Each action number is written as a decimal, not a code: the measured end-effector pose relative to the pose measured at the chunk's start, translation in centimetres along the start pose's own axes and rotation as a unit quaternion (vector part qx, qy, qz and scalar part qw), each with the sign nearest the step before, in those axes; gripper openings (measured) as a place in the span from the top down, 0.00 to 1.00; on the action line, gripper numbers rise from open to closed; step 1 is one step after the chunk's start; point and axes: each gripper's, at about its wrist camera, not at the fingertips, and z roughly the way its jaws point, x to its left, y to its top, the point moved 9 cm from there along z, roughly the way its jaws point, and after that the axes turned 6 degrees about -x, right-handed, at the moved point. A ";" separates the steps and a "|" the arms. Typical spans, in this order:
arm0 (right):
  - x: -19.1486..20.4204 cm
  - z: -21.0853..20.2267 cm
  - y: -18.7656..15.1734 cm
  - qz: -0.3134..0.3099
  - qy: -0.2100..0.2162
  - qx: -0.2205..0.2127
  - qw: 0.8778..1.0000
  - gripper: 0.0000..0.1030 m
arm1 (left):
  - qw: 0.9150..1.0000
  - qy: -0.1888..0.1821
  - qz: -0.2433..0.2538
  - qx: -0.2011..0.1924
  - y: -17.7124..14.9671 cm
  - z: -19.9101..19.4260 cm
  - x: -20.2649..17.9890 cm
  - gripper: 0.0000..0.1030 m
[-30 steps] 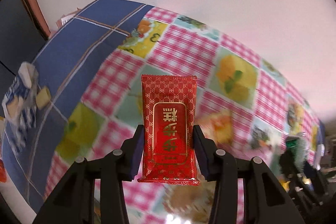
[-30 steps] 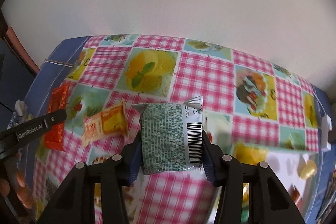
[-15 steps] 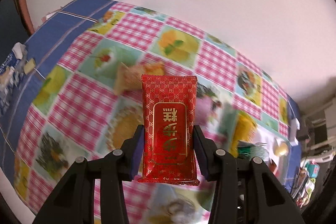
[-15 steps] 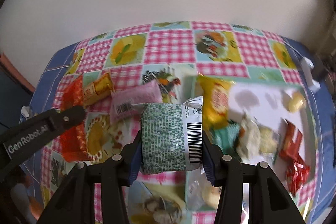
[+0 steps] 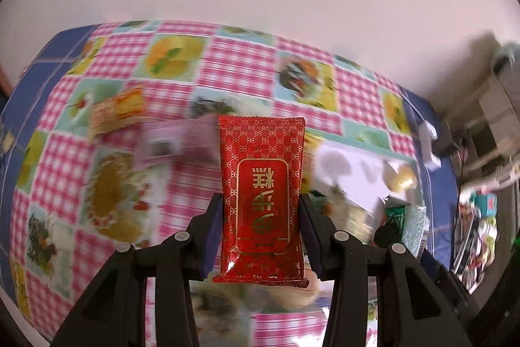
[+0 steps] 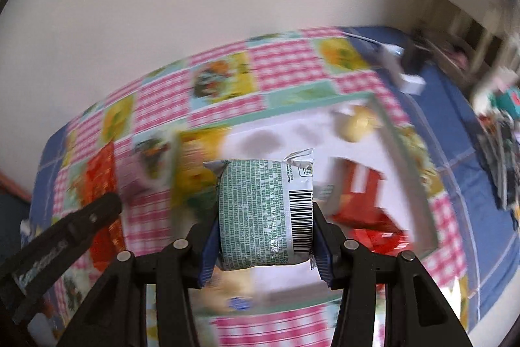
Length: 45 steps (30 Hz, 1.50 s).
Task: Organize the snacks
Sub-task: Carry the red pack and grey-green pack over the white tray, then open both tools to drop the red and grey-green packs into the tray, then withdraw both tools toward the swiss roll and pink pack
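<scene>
My left gripper (image 5: 261,233) is shut on a red snack packet (image 5: 262,184) with gold lettering, held upright above the checked tablecloth. A green-and-white wrapped snack with a barcode (image 6: 265,213) sits clamped in my right gripper (image 6: 265,236), which hangs over a white tray (image 6: 286,132). Several snacks lie in that tray, among them a round gold one (image 6: 356,127) and red packets (image 6: 364,204). The tray (image 5: 354,166) shows at the right of the left wrist view. My left gripper's arm (image 6: 61,236) reaches into the right wrist view from the lower left.
A pink packet (image 5: 177,140) and an orange-yellow packet (image 5: 118,113) lie on the pink checked cloth (image 5: 237,67) left of the tray. A white box (image 6: 411,82) rests on the blue cloth behind the tray. Cluttered shelves (image 5: 481,217) stand beyond the table's right end. A white wall backs the table.
Both grippers have swept to the right across the table, each keeping its packet. The white tray has come into view, and the right gripper now hangs over it.
</scene>
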 end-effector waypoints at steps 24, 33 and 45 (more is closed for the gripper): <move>-8.9 1.1 1.1 0.095 -0.043 0.020 0.994 0.49 | 0.995 -0.054 0.082 0.033 -1.5 3.4 -10.0 0.51; -8.3 1.4 1.2 0.083 -0.045 0.028 0.995 0.48 | 0.996 -0.051 0.066 0.028 -0.6 2.3 -9.0 0.45; -7.1 1.0 1.2 0.060 -0.056 0.030 0.996 0.21 | 0.999 0.012 0.038 0.022 0.1 2.3 -4.2 0.28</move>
